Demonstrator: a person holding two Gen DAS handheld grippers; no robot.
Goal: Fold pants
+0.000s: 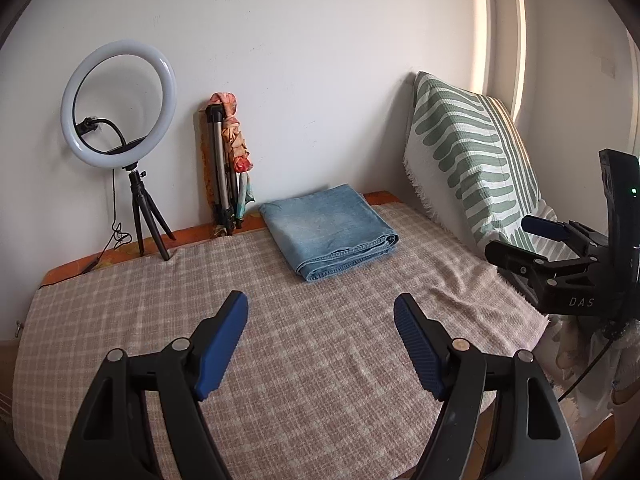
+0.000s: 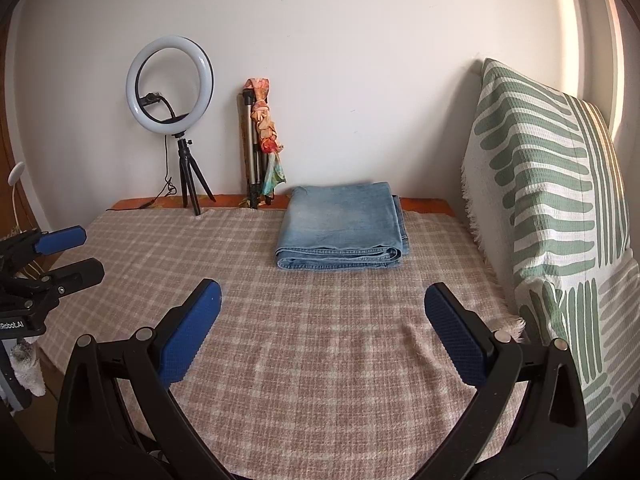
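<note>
Reading the scene left to right: ring light point(image 2: 169, 85) on its small tripod at the far left by the wall, a folded tripod point(image 2: 253, 148) with a patterned cloth tied to it next. Left gripper point(image 1: 320, 320): fingers spread, nothing between them, well short of the pants. Pants point(image 2: 343, 226) lie right of centre at the back of the checked blanket point(image 2: 304, 360), folded into a compact, squared stack of several layers, edges aligned. Right gripper point(image 2: 322, 308): fingers spread at their widest, empty, also apart from the denim. Green-striped cushion point(image 2: 552, 200) stands far right. Judgement: folding looks complete; nothing obvious left to do.
</note>
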